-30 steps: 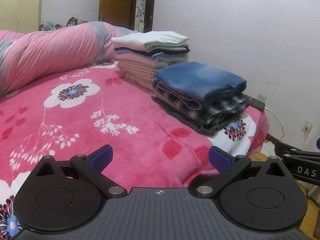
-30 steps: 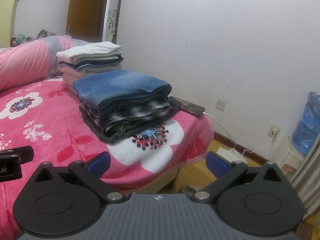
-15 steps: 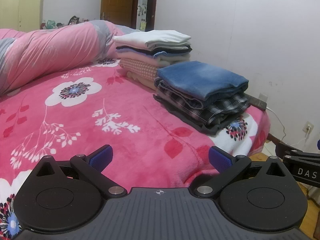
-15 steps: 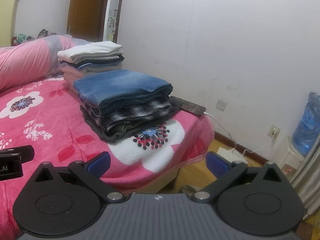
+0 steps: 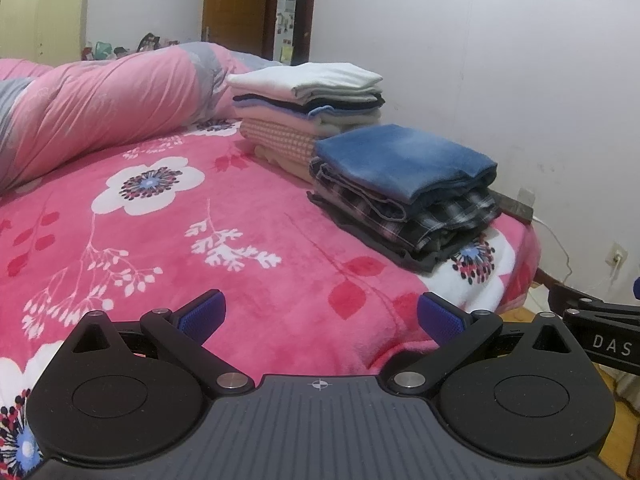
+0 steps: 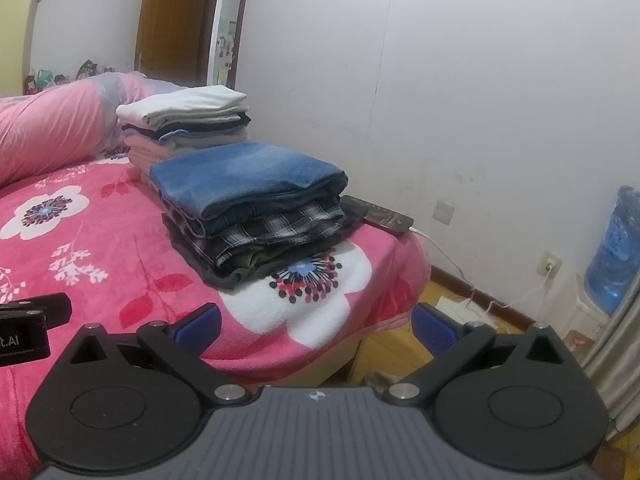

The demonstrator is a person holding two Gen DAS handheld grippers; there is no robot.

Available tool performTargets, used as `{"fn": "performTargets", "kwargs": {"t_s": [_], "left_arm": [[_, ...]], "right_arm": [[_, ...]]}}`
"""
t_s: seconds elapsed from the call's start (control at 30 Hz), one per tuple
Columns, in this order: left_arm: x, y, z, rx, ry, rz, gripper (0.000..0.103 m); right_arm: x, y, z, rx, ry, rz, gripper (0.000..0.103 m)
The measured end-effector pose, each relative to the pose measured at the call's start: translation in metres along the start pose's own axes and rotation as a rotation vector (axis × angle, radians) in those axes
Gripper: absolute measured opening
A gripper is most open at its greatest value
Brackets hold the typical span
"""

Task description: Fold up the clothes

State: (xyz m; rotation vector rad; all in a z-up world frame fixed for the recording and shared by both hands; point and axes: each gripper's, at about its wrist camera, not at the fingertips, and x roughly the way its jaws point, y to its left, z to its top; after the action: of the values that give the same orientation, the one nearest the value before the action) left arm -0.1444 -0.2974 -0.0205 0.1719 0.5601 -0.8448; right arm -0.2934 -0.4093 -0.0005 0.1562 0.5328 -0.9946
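1. Cut off at the right edge of the left wrist view: black body of the right gripper [image 5: 600,332], only the letters "DAS" readable.
2. Likewise clipped at the left edge of the right wrist view: part of the left gripper [image 6: 28,320], lettering partly lost.
3. Hard to make out: lowest dark layers of the near stack of folded clothes, topped by a blue denim piece over black-and-white plaid [image 5: 404,188], pressed flat on the pink floral fleece bedspread [image 5: 248,248].
4. Partly hidden behind it: taller far stack of folded clothes, white on top, checked peach beneath [image 5: 308,104].
5. Half concealed behind the near stack in the right wrist view: dark flat phone-like slab [image 6: 384,218] with a white cable [image 6: 448,260].
6. Left gripper [image 5: 319,316] spread wide, blue pads empty, above bare bedspread; near stack ahead and to the right, well apart.
7. Right gripper [image 6: 316,324] equally wide and empty, over the bed's corner; near stack [image 6: 252,200] ahead and slightly left, not touched.
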Motion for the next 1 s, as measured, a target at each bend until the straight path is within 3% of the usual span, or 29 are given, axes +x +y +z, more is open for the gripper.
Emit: {"fn": "performTargets", "kwargs": {"t_s": [1.0], "left_arm": [[-0.0051,0.0013,0.0026,0.008,-0.018,0.004,0.103]], "right_arm": [[-0.0009,0.0003,0.0032,0.001,-0.008,0.002,0.103]]}}
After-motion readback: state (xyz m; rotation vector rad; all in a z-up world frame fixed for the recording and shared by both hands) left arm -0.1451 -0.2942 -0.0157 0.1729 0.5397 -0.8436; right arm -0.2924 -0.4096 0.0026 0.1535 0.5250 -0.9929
